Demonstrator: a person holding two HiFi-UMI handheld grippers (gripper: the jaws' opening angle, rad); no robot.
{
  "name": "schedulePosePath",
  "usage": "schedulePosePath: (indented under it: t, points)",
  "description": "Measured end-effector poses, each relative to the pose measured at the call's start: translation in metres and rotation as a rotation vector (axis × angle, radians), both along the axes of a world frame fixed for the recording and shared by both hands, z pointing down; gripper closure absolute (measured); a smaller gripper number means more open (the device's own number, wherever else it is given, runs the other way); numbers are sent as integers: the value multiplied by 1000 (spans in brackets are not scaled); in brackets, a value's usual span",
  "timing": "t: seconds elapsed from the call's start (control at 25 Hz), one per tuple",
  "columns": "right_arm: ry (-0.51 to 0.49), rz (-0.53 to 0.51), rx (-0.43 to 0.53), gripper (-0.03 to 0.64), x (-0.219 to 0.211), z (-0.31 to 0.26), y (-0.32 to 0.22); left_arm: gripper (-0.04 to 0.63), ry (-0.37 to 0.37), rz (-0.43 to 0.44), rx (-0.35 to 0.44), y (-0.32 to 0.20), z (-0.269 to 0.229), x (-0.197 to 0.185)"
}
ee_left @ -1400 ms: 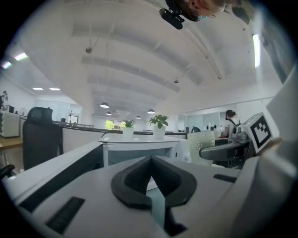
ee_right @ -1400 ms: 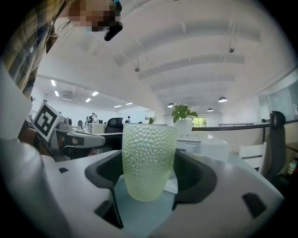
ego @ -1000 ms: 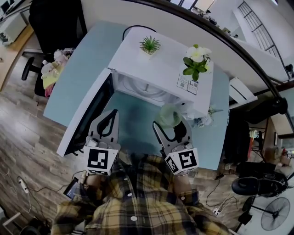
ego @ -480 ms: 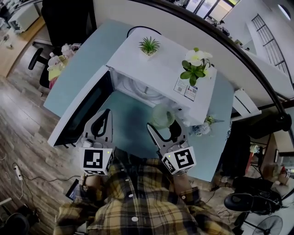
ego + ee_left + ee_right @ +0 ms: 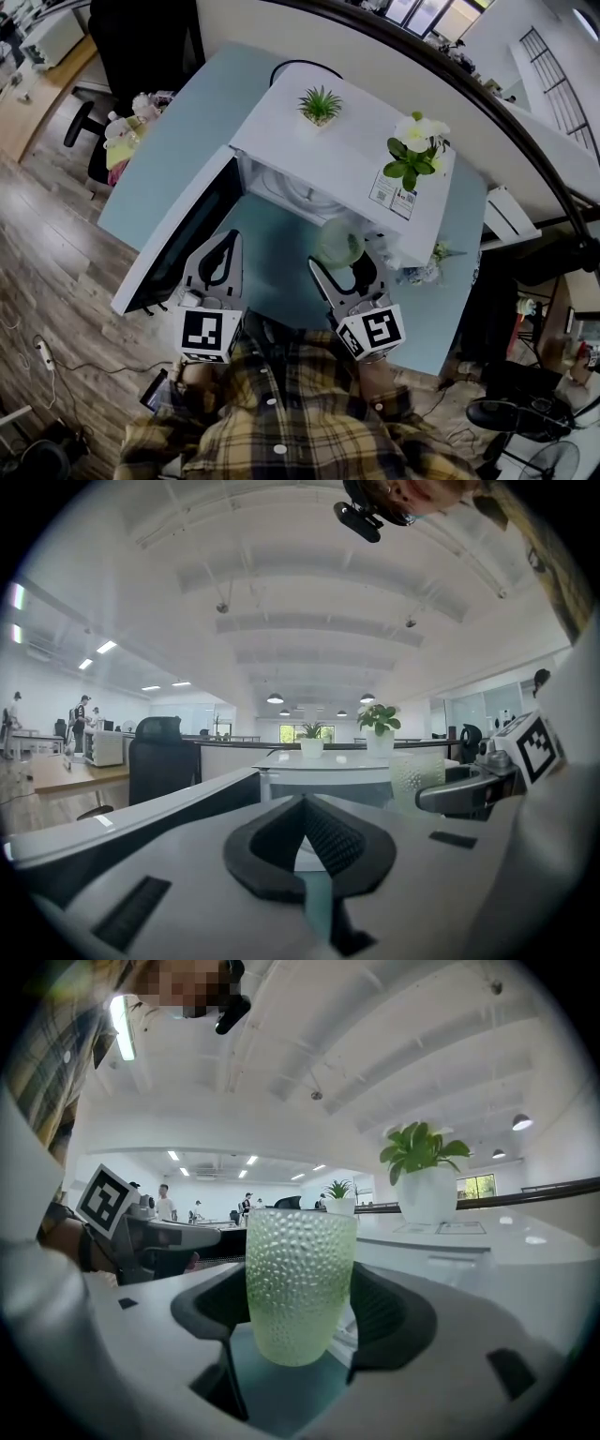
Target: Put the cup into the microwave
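My right gripper [image 5: 302,1321] has its two jaws pressed on the bumpy green cup [image 5: 300,1279], one on each side. The cup stands up straight. From the head view, the cup [image 5: 337,244] is over the blue table [image 5: 187,122], just in front of the white microwave [image 5: 347,159]. It is not inside. The microwave door [image 5: 178,239] hangs wide open to the left. My left gripper [image 5: 305,855] has its jaws closed together, with nothing in them. Two potted plants [image 5: 321,101] sit on top of the microwave.
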State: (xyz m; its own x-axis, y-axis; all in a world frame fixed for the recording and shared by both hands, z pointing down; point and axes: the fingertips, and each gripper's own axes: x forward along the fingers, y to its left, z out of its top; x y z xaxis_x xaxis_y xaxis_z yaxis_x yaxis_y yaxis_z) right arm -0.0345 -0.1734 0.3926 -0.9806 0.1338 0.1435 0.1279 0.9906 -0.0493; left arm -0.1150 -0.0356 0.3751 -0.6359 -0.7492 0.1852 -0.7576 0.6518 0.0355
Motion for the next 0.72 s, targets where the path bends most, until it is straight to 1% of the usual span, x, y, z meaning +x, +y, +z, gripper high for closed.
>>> schedulePosePath:
  t: [0.28, 0.72]
  points:
    - [15, 9, -4, 272, -16, 6, -1, 606, 13, 39, -9, -9, 7, -11]
    - [62, -11, 6, 272, -38, 24, 3, 606, 50, 57, -17, -13, 19, -24]
